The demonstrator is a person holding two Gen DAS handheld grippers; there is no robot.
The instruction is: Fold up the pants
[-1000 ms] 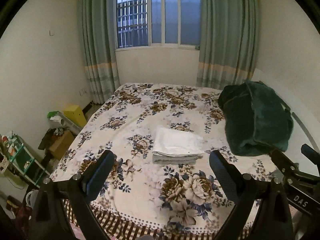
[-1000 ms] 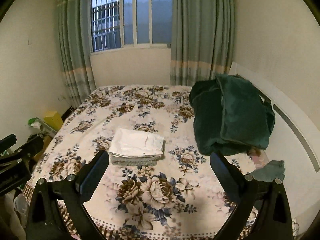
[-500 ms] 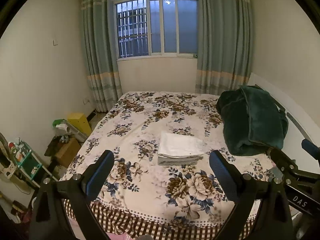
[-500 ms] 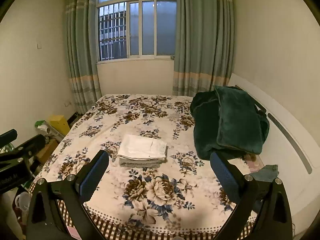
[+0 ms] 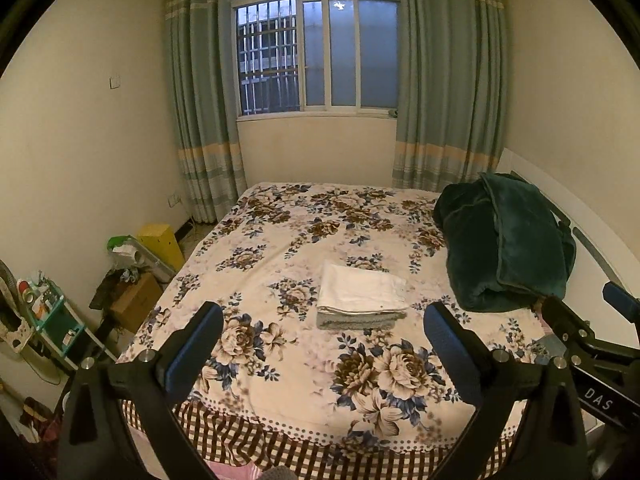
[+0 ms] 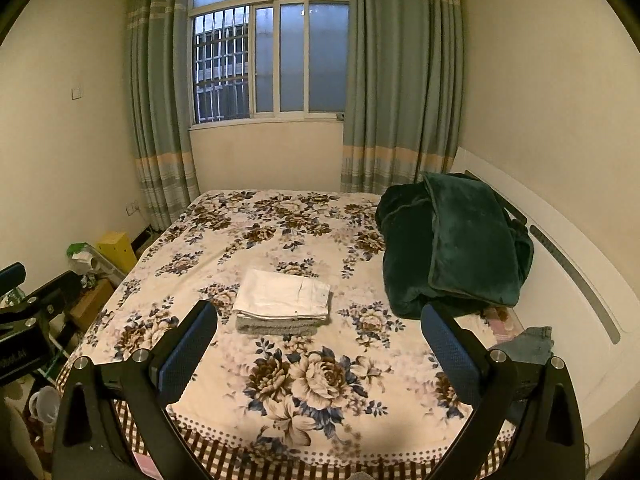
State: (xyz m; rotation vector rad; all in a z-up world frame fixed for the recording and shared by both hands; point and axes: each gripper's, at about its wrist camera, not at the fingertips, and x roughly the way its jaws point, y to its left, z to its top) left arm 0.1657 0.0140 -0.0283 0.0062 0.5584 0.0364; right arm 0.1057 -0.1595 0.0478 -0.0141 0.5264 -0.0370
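- The floral-printed bed (image 5: 288, 240) now sits farther from both cameras than a second ago (more window and curtain show).
- The left gripper (image 5: 322, 338) and right gripper (image 6: 318, 338) have both drawn back, fingers spread wide, holding and touching nothing.
- The folded white pants (image 5: 360, 290) lie on a grey folded cloth (image 5: 356, 320) mid-bed, well beyond the fingertips, near a dark green plush blanket (image 5: 504, 244).

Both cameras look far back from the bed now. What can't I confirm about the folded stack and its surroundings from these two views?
- Folded white pants: far side and underside hidden by the top layers, both views.
- Gray item beneath: only its front edge shows; what it is, unclear.
- Denim piece by the headboard: right gripper finger partly covers it.
- Shelf clutter: too small and warped, left view.
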